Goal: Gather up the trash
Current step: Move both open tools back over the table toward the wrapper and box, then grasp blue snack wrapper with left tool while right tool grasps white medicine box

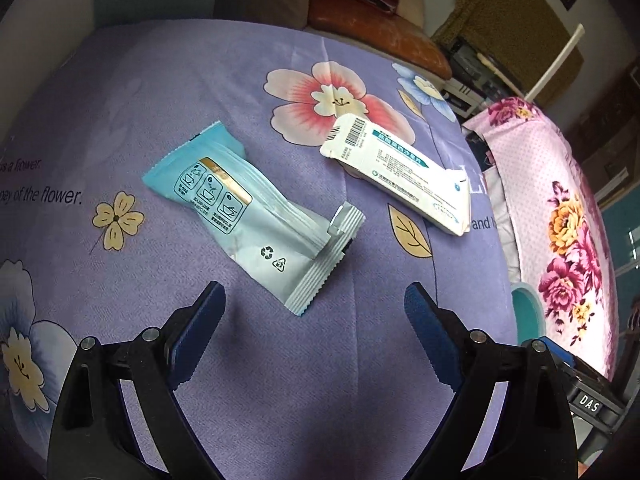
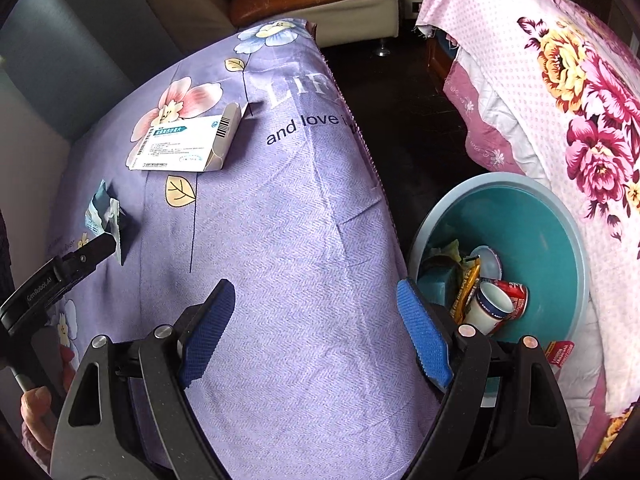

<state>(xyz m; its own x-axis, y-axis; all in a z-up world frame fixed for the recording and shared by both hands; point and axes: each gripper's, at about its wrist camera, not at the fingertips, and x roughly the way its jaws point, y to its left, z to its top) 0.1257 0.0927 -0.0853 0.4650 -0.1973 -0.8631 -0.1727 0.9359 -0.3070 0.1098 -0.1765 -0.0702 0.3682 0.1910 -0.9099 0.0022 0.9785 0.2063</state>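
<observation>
Both grippers gape wide and hold nothing: left gripper [image 1: 316,300] above the light-blue wrapper [image 1: 256,216] on the purple floral table [image 1: 160,92], right gripper [image 2: 316,300] over bare cloth. A white medicine box [image 2: 184,144] lies nearby. Beside the table, the teal bin [image 2: 532,224] contains a paper cup [image 2: 490,308], red can [image 2: 516,294] and snack wrappers [image 2: 466,284].

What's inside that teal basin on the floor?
The basin holds a paper cup, a red can, a yellow wrapper and a small lid. Anything beneath them is hidden.
</observation>
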